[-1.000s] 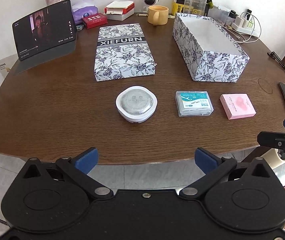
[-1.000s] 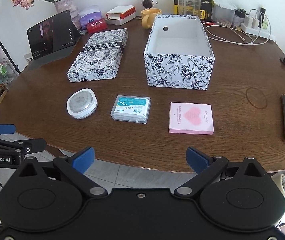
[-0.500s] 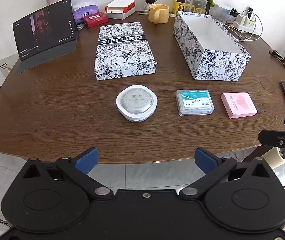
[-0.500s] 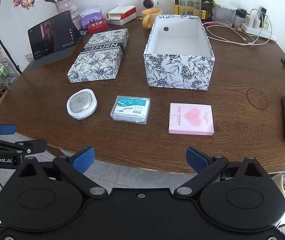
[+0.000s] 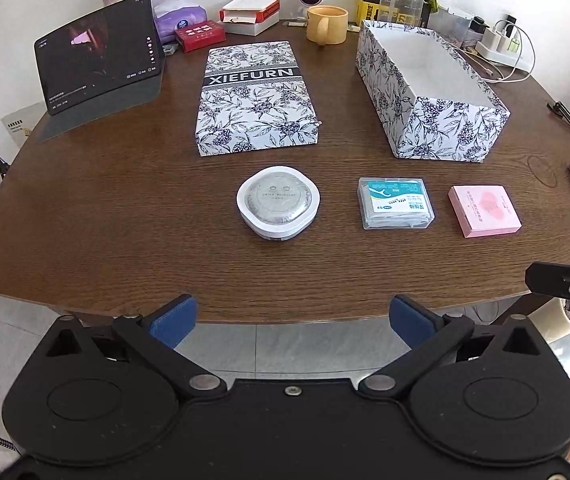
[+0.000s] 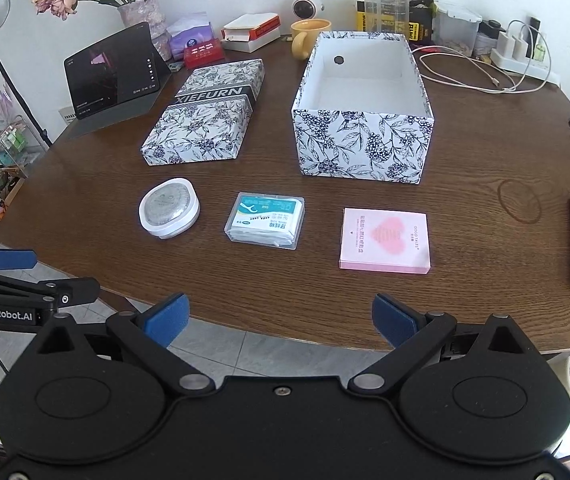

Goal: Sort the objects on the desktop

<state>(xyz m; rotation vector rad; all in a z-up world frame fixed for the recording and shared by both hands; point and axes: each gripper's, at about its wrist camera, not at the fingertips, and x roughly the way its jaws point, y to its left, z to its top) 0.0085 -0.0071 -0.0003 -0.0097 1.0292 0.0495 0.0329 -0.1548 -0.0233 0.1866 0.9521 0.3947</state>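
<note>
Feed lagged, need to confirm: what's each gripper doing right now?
Left gripper: open, holding nothing.
Right gripper: open, holding nothing.

"XIEFURN" runs across the dark band on the floral box lid (image 5: 256, 98). "GenRobot.AI" is printed on the left gripper (image 6: 5, 313) body.

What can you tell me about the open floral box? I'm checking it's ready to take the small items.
The open floral box is a rectangular, cardboard-looking container, white with a dark blue leaf-and-berry print outside and plain white inside. It stands upright on the wooden table, lid off, apparently empty, with a small round hole in its far wall. Its matching lid lies apart to its left. Nothing touches it but the table.
</note>
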